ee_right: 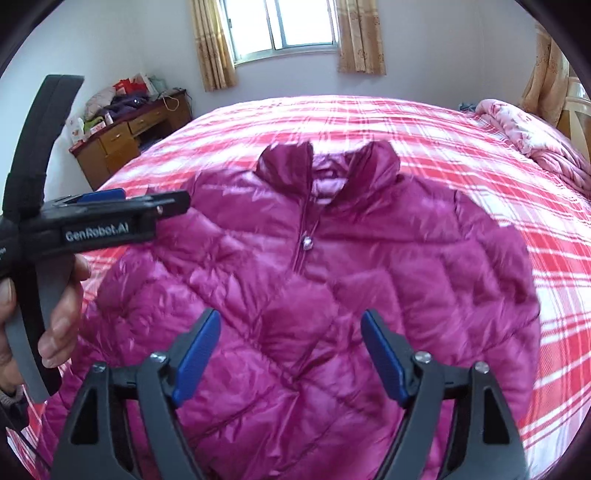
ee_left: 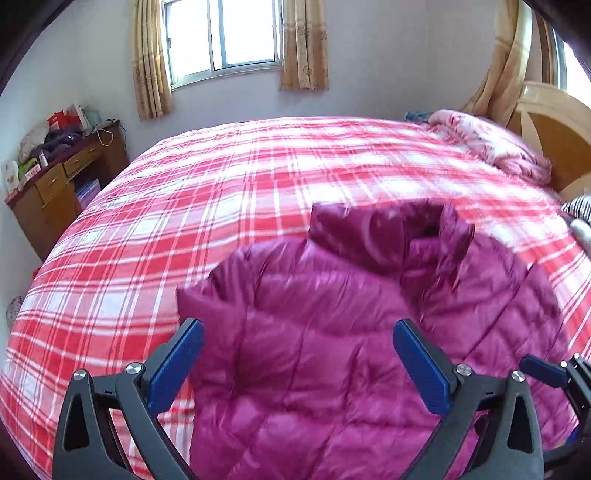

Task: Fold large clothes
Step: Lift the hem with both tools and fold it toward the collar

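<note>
A magenta quilted puffer jacket [ee_right: 314, 266] lies front up on the red-and-white plaid bed [ee_right: 461, 147], collar toward the window, zipper partly down. It also shows in the left wrist view [ee_left: 332, 332]. My left gripper [ee_left: 295, 332] is open and empty, held above the jacket's left shoulder side; it also shows from the side in the right wrist view [ee_right: 147, 206]. My right gripper [ee_right: 290, 332] is open and empty above the jacket's lower front. Its blue-padded tip shows at the right edge of the left wrist view [ee_left: 543, 369].
A wooden desk [ee_right: 122, 144] piled with clutter stands by the far left wall. A pink floral quilt [ee_right: 535, 140] is bunched at the bed's right by the wooden headboard [ee_left: 554, 129]. A curtained window [ee_right: 284, 26] is behind the bed. A striped item [ee_left: 580, 206] lies at the right edge.
</note>
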Action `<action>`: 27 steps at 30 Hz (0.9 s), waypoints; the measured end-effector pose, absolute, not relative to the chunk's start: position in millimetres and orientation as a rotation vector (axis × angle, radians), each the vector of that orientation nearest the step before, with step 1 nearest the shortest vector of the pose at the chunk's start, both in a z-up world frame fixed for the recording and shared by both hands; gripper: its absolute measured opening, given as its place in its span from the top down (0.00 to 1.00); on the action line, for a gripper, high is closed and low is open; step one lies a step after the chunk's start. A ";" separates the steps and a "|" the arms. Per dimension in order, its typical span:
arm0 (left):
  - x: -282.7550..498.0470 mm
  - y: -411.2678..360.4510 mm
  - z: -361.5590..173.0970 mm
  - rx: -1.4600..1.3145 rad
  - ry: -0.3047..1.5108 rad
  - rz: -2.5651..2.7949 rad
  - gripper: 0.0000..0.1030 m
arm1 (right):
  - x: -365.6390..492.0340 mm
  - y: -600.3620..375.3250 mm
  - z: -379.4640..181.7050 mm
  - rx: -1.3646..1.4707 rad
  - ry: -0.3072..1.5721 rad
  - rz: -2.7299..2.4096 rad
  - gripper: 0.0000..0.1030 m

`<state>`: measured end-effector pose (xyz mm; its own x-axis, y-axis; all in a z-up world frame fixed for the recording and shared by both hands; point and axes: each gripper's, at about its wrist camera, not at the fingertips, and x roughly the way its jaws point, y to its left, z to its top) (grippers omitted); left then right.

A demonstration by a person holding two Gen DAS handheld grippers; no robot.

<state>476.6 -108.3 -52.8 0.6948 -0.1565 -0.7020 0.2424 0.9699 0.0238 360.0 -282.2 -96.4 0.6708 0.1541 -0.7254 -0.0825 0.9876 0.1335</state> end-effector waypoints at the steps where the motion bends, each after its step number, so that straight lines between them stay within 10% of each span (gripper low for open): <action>1: 486.1 -114.0 -51.1 0.121 0.784 -0.222 0.01 | 370.4 -292.2 -91.8 0.116 0.832 0.124 0.21; 21: 627.8 -194.2 -78.6 0.257 0.863 -0.164 0.11 | 550.2 -363.7 -82.0 0.027 0.906 -0.053 0.20; 23: 620.3 -184.2 -84.8 0.257 0.883 -0.197 0.23 | 546.3 -367.5 -88.8 0.040 0.919 -0.038 0.29; 27: 603.2 -163.8 -96.6 0.281 0.912 -0.203 0.50 | 532.3 -370.5 -98.8 0.042 0.960 -0.028 0.77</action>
